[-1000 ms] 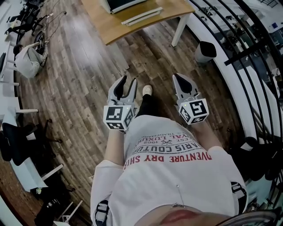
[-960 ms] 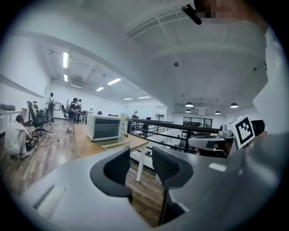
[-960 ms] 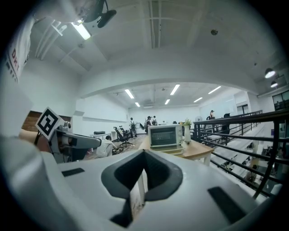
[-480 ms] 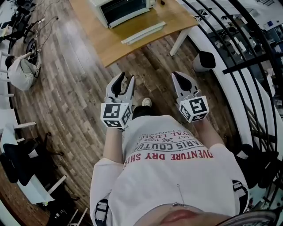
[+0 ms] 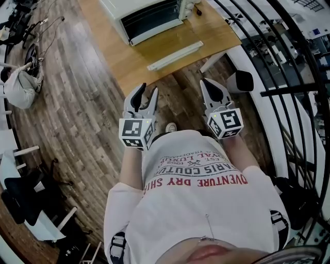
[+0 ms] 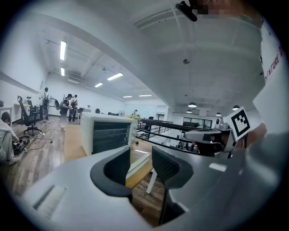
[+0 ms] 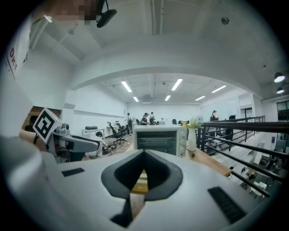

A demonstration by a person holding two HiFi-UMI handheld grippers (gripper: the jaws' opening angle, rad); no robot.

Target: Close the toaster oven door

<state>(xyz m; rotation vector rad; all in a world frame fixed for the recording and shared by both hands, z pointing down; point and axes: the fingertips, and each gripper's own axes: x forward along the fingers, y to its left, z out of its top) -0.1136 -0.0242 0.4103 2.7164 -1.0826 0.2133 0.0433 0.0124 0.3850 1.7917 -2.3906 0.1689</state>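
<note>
A person in a white printed T-shirt (image 5: 196,196) stands on the wood-plank floor (image 5: 77,118) of an open-plan office, a handheld claw in each hand, both held out level in front of the chest and pointing at a wooden table (image 5: 129,51).

The left gripper (image 5: 148,93) has its jaws parted by a moderate gap. Nothing sits between them and they touch nothing; only the table edge and the floor show through the opening.

The right gripper (image 5: 204,82) has its jaws brought together so that the tips meet, leaving a small triangular hollow behind them. It grips nothing and touches nothing.

The toaster oven (image 5: 149,15), white with a dark glass front, stands on the far part of the table with that front turned toward the person, well apart from both claws. From here it cannot be told whether its door is fully shut. A long white strip (image 5: 175,55) lies on the table near its front edge, between the oven and the claws.

A pale vase (image 7: 193,135) stands just beside the oven. A black railing (image 5: 289,67) runs along the person's right side.
</note>
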